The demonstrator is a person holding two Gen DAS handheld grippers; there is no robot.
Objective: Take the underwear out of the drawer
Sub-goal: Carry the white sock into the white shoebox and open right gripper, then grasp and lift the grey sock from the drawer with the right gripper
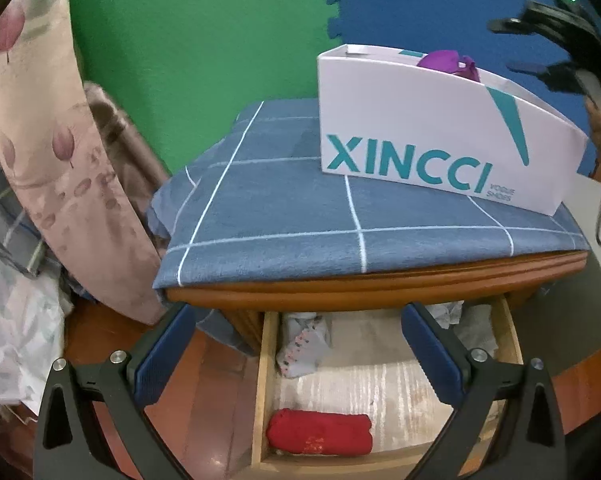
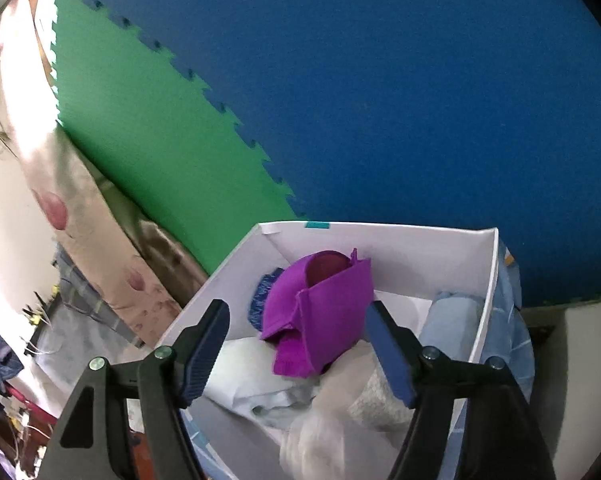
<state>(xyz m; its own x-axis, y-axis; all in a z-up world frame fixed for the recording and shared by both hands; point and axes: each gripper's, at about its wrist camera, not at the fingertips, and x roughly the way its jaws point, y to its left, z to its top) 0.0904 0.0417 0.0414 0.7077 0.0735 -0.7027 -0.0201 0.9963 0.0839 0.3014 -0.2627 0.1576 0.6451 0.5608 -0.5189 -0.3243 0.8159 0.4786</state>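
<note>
The purple underwear (image 2: 320,312) lies on top of the heap of clothes in the white box (image 2: 440,248), near the box's far left corner, with a blue knit piece (image 2: 262,296) just behind its left side and a pale blue roll (image 2: 448,320) against the right wall. From the left wrist view its top (image 1: 448,62) shows above the box's rim. The right gripper (image 2: 296,344) hangs over the box with its jaws apart; the underwear sits between the pads but neither pad presses on it.

The box (image 1: 420,128), printed XINCCI, stands at the back right of the nightstand's top, on a blue checked cloth (image 1: 280,208) that covers it. Below the wooden front edge the drawer (image 1: 266,360) stands open. Inside it a red folded piece (image 1: 318,432) lies at the near left corner and a grey patterned piece (image 1: 304,344) at the far left. The left gripper (image 1: 296,348) hovers over the drawer, jaws wide apart, holding nothing.
</note>
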